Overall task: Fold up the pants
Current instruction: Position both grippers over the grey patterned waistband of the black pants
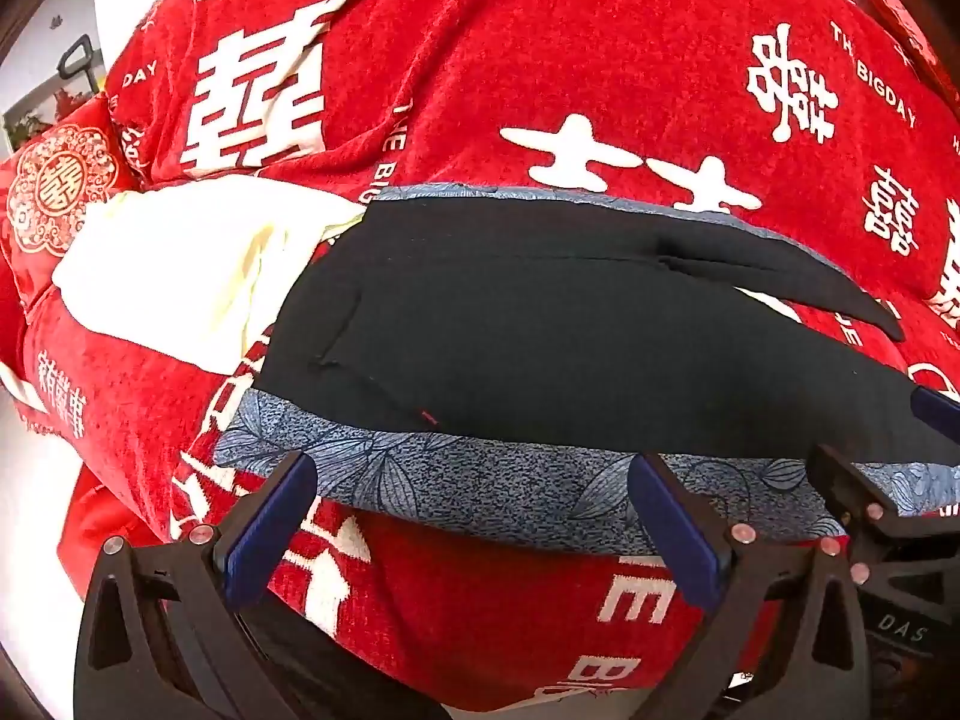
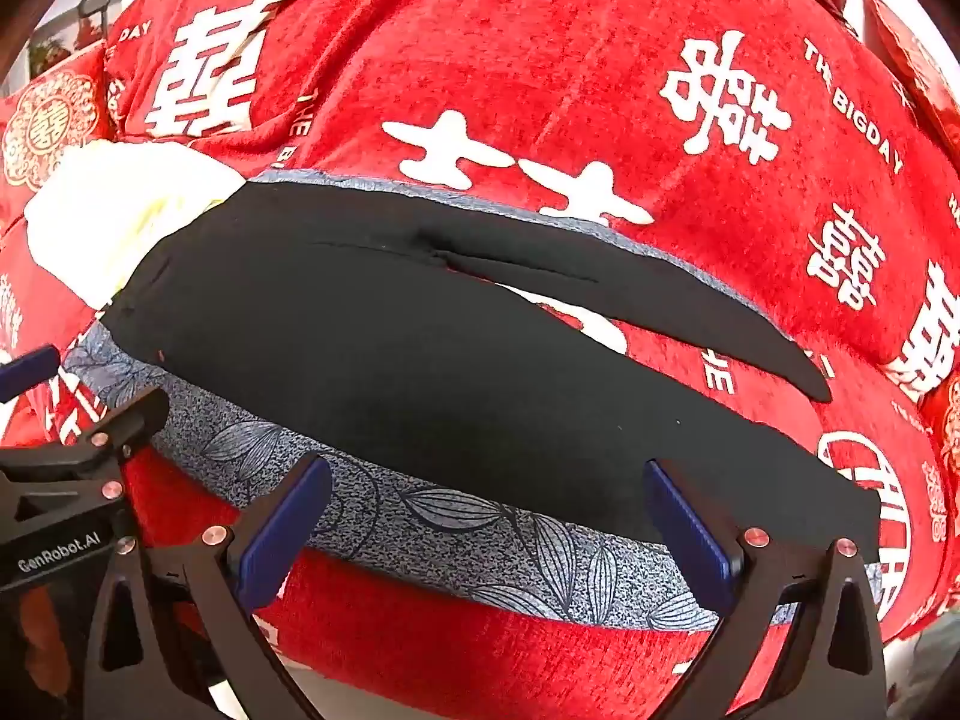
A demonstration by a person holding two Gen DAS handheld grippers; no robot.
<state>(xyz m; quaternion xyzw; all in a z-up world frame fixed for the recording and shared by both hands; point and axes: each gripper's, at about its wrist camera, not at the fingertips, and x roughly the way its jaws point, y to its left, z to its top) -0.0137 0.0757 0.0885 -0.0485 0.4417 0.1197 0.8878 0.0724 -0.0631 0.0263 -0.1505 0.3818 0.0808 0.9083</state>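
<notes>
Black pants (image 1: pixel 540 330) lie spread flat on a blue-grey leaf-print cloth (image 1: pixel 480 486), waist to the left and the two legs running right. In the right wrist view the same black pants (image 2: pixel 420 360) show a gap between the legs. My left gripper (image 1: pixel 474 516) hovers open just in front of the near edge of the leaf-print cloth (image 2: pixel 480 528), nothing between its blue pads. My right gripper (image 2: pixel 486 522) is also open and empty, beside the left one and further right along the same edge. Each gripper's black finger shows at the other view's side.
A red blanket (image 1: pixel 540 60) with white characters and lettering covers the surface. A cream-white garment (image 1: pixel 180 264) lies at the left, partly under the pants' waist. A red patterned cushion (image 1: pixel 54 186) sits at the far left. Red boxes (image 2: pixel 912 72) stand at the far right.
</notes>
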